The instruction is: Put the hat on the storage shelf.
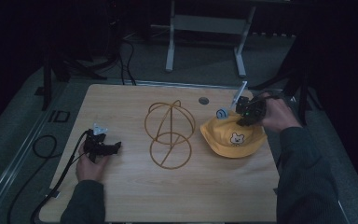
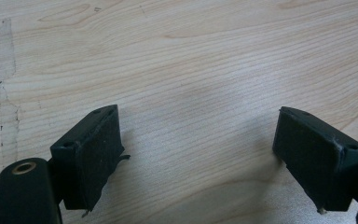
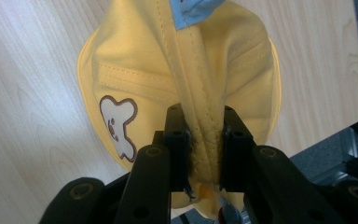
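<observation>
- Dark room all round, with a pale wooden table (image 1: 135, 196) lit in the middle; behind it stand the grey legs of a metal frame (image 1: 170, 44).
- Right gripper (image 3: 204, 144) has its jaws pressed together on a raised fold along the seam of the yellow bucket hat (image 1: 233, 135), pinching the cloth between the pads.
- That hat sits at the table's right side, just right of the gold wire hat stand (image 1: 169, 133), and the pinched part is pulled up while the brim lies on the wood.
- Left gripper (image 2: 198, 154) rests near the table's left edge with its jaws spread wide over bare wood, holding nothing.
- The step looks like lifting the hat to carry it to the stand. To do it well, keep the pinch firm on the seam, where the cloth is thickest, and raise it until the brim hangs free before moving sideways.
- Soft fabric will sag and swing, so a slow carry helps; the free gripper could spread the brim so the crown opens over the wire dome.
- Count: one hat, with one bear patch (image 1: 236, 138) and one blue tag (image 1: 222, 113); one wire stand; two grippers.
</observation>
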Tool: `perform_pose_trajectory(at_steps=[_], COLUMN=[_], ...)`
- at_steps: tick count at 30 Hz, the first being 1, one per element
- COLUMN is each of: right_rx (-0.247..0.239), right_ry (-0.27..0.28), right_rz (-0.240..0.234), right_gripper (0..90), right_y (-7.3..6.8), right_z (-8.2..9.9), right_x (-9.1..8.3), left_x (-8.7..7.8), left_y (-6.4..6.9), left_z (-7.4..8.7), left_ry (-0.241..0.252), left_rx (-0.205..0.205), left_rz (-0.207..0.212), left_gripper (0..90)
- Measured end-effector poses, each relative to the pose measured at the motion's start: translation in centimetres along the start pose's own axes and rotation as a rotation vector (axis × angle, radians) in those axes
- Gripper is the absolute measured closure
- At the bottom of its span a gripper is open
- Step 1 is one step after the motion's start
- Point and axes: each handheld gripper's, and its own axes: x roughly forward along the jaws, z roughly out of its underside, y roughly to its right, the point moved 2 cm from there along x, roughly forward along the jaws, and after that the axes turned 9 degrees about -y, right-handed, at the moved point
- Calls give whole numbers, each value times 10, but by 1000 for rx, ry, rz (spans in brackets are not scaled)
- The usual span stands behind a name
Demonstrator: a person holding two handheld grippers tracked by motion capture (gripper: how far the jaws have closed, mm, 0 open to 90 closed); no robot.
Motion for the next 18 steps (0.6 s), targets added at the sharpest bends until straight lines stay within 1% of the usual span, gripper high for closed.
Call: perform_pose_trajectory(at_steps=[2, 5, 6, 8, 15, 18], right_rx=[-5, -27, -27, -45, -80, -78], right_ry=[9, 20, 20, 21, 28, 39], right_rz=[6, 9, 9, 15, 28, 24], right_gripper=[769, 769, 769, 768, 768, 768], right_y=[-2, -6, -6, -10, -17, -17], right_z=[-1, -3, -3, -6, -8, -8], right_x=[-6, -15, -15, -22, -35, -38], left_x=[0, 0, 0, 0, 0, 0], left_y=[0, 0, 0, 0, 0, 0], left_z=[0, 0, 0, 0, 0, 0], left_ry=[0, 0, 0, 0, 0, 0], left_rx=[0, 0, 0, 0, 0, 0], left_rz=[0, 0, 0, 0, 0, 0], left_gripper=[152, 152, 152, 152, 152, 152])
